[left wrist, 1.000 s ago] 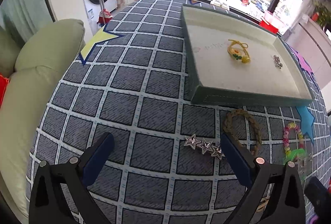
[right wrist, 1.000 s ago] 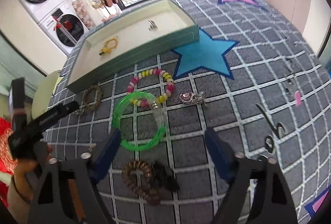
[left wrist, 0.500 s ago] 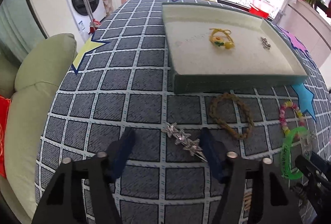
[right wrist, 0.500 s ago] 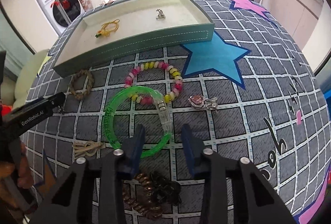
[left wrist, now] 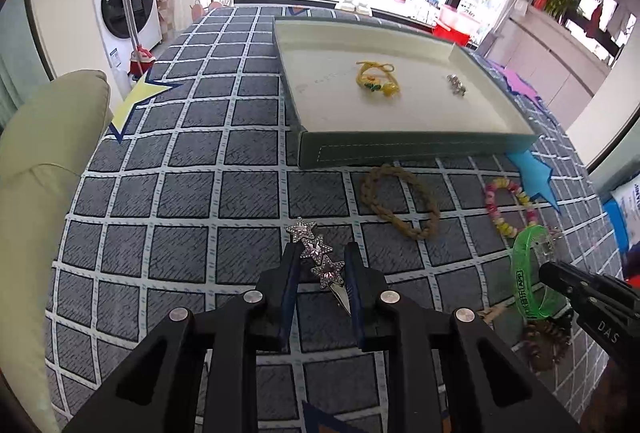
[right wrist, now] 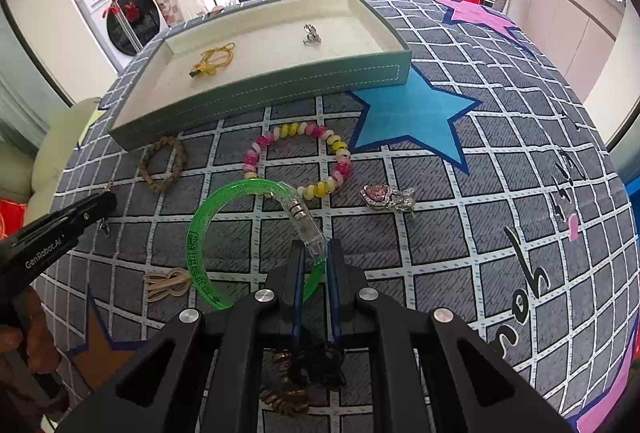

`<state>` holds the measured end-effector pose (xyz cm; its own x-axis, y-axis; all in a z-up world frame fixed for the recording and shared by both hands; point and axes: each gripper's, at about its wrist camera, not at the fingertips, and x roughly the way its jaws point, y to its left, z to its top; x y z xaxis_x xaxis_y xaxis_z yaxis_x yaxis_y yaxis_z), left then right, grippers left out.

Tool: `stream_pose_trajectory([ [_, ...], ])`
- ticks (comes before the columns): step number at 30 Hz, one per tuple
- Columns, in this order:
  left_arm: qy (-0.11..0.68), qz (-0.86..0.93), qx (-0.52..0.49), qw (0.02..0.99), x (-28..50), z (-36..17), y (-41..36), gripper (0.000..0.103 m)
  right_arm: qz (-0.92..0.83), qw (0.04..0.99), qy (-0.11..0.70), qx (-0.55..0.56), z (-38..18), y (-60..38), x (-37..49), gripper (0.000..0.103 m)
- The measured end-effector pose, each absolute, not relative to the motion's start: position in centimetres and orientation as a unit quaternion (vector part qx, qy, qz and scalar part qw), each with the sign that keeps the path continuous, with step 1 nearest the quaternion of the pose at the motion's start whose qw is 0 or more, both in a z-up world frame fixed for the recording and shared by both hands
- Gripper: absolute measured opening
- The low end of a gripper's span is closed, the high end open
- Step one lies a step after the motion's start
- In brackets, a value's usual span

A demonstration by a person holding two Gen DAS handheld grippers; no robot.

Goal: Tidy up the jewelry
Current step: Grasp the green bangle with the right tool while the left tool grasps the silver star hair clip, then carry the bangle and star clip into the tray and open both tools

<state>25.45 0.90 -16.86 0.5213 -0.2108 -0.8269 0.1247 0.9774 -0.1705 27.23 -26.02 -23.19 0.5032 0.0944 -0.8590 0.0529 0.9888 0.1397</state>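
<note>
- The grey checked rug (left wrist: 168, 193) with coloured stars spreads under everything I am working on.
- The green jewelry tray (right wrist: 256, 89) with its cream lining lies flat on the rug at the far side; inside it lie a yellow cord bracelet (left wrist: 376, 83) and, well apart from it, a small silver charm (left wrist: 456, 85).
- My left gripper (left wrist: 320, 265) points down at the rug, and its jaws are closing around the star hair clip (left wrist: 318, 257). The clip lies slantwise between the blue pads, its metal tip against the right-hand pad; I cannot tell whether the other pad is pressing on it.
- My right gripper (right wrist: 314, 261) is clenched on the green plastic bangle (right wrist: 208, 229), pinching it near where the clear clasp section meets the green band.
- The pink-and-yellow bead bracelet (right wrist: 296, 157) lies on the rug between the tray and the bangle, and the bangle's far arc overlaps it.
- The braided tan bracelet (left wrist: 398, 201) lies just in front of the tray's near wall, apart from the star clip.
- A pink heart pendant (right wrist: 386, 197) with silver links sits to the right of the bead bracelet.
- A beige rubber band (right wrist: 166, 283) lies left of the bangle.
- A brown spiral hair tie (right wrist: 286, 389) and something dark beside it lie under my right gripper, partly hidden.
</note>
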Motion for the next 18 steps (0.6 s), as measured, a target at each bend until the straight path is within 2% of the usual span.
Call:
stream_pose_trajectory([
  [8, 0.455, -0.118, -0.055, 0.881, 24.5, -13.9, 1.5, 0.036, 0.028, 0.874, 0.479, 0.08, -20.8, -26.4, 26.7, 0.012],
  [18, 0.412, -0.15, -0.052, 0.897, 27.0, -8.8, 1.0, 0.036, 0.047, 0.881, 0.46, 0.096, -17.2, -27.7, 28.8, 0.012],
])
